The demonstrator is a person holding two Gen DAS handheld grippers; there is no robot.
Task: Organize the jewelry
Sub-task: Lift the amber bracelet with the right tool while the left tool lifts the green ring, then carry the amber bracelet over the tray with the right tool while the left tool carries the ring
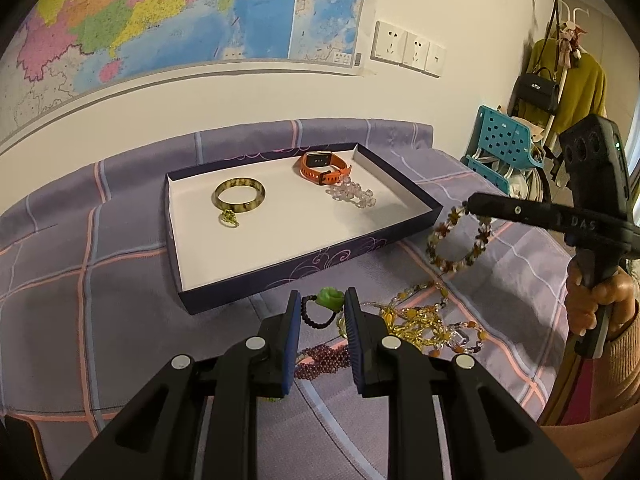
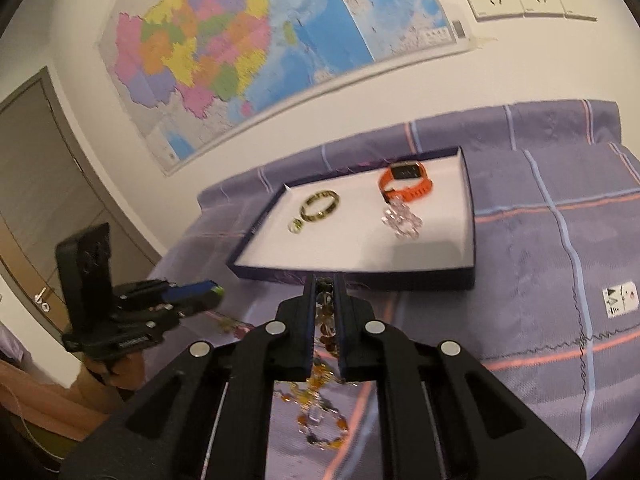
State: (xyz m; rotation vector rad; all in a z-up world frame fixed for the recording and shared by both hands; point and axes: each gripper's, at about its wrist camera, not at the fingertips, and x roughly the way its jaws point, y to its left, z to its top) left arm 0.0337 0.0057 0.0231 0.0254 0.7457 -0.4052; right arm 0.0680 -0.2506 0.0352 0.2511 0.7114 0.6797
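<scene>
Purple bedspread (image 2: 540, 240): right gripper (image 2: 324, 284) pinches a dangling bracelet (image 1: 456, 240); it may slip short of the tray (image 1: 400, 236). Left gripper (image 1: 322, 300) gapes empty.

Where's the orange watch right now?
The orange watch lies in the far right part of the tray, touching the clear bead bracelet just in front of it; in both views the green bangle sits to its left.
</scene>
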